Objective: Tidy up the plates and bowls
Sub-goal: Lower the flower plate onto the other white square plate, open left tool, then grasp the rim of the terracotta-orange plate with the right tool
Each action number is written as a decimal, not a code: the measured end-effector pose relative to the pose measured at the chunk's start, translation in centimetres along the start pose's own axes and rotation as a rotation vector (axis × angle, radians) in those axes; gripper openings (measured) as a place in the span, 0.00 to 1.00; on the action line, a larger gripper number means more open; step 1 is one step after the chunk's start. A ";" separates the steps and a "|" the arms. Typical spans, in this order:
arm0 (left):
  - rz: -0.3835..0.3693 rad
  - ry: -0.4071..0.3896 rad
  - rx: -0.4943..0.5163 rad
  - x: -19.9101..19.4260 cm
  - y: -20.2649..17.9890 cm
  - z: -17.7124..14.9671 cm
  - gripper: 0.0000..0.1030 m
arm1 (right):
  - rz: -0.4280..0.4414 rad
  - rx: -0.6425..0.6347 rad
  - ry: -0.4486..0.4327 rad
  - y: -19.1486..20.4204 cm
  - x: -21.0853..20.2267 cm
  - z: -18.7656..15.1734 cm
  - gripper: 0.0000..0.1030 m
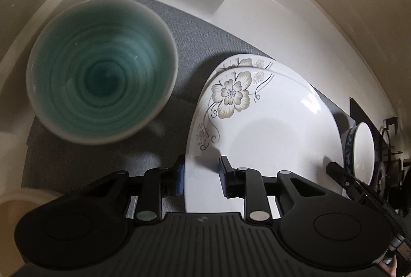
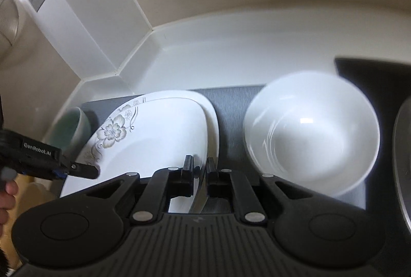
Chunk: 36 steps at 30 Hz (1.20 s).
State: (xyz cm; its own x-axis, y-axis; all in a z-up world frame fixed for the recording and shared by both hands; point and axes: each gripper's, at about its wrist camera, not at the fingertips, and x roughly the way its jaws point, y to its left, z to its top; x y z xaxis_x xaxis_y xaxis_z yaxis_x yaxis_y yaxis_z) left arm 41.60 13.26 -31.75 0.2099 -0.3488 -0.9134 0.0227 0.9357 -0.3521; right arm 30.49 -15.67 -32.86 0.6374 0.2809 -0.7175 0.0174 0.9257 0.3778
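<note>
Two floral white plates lie stacked on a grey mat (image 1: 195, 27); the top plate (image 1: 269, 122) (image 2: 159, 133) is held at two sides. My left gripper (image 1: 203, 174) straddles its near left rim with the jaws apart, the blue pad beside the edge and not pressing. My right gripper (image 2: 199, 170) is narrowly shut on the plate's right rim, which runs between its fingers. Each gripper shows in the other's view: the right one's finger (image 1: 334, 169), the left one's finger (image 2: 84, 170). A teal bowl (image 1: 100, 68) (image 2: 72, 130) stands left of the plates, a white bowl (image 2: 310, 133) (image 1: 362, 153) to their right.
The mat lies on a white counter (image 2: 231, 58) that meets a cream wall in an angled corner. A dark pan or stove rim (image 2: 403, 161) and a black grate (image 1: 388, 143) lie to the right. A person's fingers (image 2: 7, 189) hold the left gripper.
</note>
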 end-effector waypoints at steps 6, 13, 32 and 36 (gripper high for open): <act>-0.017 0.021 0.012 0.1 0.2 -0.2 0.26 | -0.075 -0.033 -0.035 0.2 0.4 0.4 0.11; -0.038 0.005 0.032 -1.5 0.7 -3.3 0.27 | -0.070 -0.019 -0.030 -0.2 0.4 0.0 0.11; 0.003 -0.053 0.148 -4.7 -1.1 -7.8 0.26 | -0.005 0.124 0.047 -0.4 -1.9 -2.4 0.12; -0.002 -0.074 0.154 -6.4 -0.9 -9.7 0.35 | 0.031 0.180 0.120 -0.3 -2.4 -3.5 0.42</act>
State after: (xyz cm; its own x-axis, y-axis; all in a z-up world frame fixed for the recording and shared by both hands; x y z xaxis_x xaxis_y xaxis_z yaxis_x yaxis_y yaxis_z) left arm 30.74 14.15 -27.62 0.2808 -0.3512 -0.8932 0.1718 0.9340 -0.3132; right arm 26.24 -15.73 -33.27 0.5440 0.3468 -0.7641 0.1430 0.8590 0.4916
